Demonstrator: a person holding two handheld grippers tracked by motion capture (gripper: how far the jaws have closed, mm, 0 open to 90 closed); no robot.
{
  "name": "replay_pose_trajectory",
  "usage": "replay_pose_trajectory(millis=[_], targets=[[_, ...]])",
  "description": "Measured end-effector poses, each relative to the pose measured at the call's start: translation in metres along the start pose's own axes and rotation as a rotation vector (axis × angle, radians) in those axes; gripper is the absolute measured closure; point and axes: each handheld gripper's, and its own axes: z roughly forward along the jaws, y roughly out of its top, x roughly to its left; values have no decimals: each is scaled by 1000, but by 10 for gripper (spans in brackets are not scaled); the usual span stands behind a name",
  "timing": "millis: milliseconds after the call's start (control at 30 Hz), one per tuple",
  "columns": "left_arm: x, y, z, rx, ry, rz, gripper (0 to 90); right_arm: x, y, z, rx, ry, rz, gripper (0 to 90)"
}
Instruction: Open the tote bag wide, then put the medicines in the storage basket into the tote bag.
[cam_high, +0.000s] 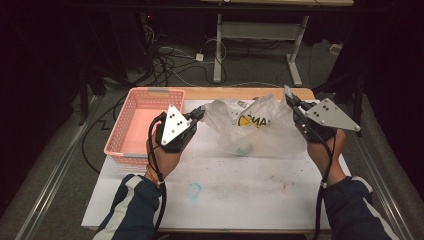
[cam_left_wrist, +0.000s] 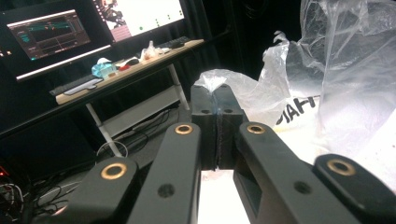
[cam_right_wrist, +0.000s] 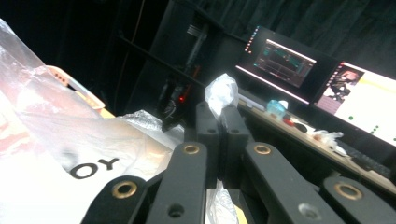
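Both tongs clenched on a clear plastic bag (cam_high: 250, 127), held stretched between them above the table (cam_high: 225, 195).

Left gripper (cam_high: 200, 114) pinches the bag's left edge, right gripper (cam_high: 290, 100) its right edge; the bag hangs between them, the pink basket (cam_high: 145, 120) just left of the left tongs. Risk, as I judge it: thin film tears or slips out of the pads if the hands pull apart further; only small bunches of film are pinched.

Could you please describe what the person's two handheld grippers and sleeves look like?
Both the left gripper and the right gripper are black, each topped by a grey three-cornered plate dotted with small holes. Their linkage arms carry brass-coloured pivot rings, and the jaws are blocky and black. A black cable trails from each along the forearm. The sleeves are dark navy with white stripes.
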Motion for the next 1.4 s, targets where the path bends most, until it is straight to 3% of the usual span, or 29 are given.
replay_pose_trajectory(millis=[133, 533, 767, 967, 1000, 1133, 1400], targets=[[2, 8, 7, -24, 13, -6, 871, -7, 3, 5, 3, -21, 1, 900], [1, 33, -7, -95, 16, 10, 870, -16, 22, -9, -42, -28, 18, 900], [-6, 54, -23, -142, 19, 31, 870, -11, 42, -25, -101, -3, 5, 900], [-12, 74, -28, -167, 8, 50, 870, -16, 61, -35, -146, -8, -15, 900], [-12, 76, -28, -166, 17, 61, 869, -17, 62, -34, -141, -7, -16, 900], [-5, 80, -19, -165, 16, 42, 869, -24, 59, -21, -110, -16, 5, 900], [13, 70, 15, -90, 36, 2, 867, -47, 39, 9, -25, -80, 55, 900]])
